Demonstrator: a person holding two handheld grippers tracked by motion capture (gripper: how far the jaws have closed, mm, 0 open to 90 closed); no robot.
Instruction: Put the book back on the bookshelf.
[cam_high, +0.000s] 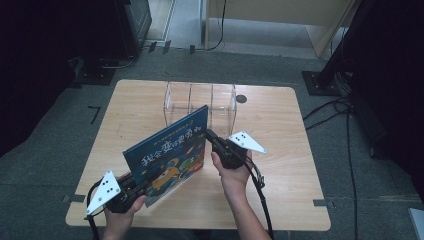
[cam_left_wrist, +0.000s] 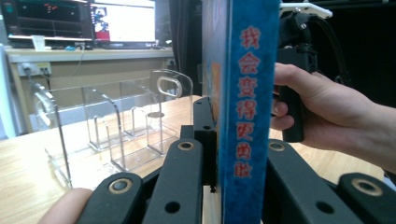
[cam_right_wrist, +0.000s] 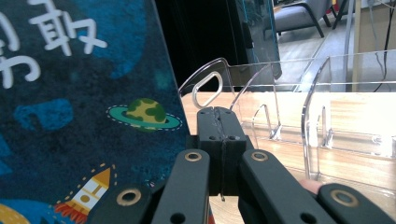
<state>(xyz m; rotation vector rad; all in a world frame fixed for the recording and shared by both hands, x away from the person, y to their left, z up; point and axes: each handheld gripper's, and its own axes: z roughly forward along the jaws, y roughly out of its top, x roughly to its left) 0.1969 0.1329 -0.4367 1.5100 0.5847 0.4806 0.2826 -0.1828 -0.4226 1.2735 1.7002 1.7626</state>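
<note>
The left gripper is clamped on the lower spine corner of the blue picture book, the spine seen pinched between its jaws in the left gripper view. The right gripper is closed, its jaws pressed together with nothing between them, and is set beside the book's far edge. The book is held tilted above the wooden table, in front of the clear acrylic file rack. The step in hand is judged to be carrying the book toward the rack. Next, the book must be stood upright and lined up with one slot, steadied by the right gripper.
</note>
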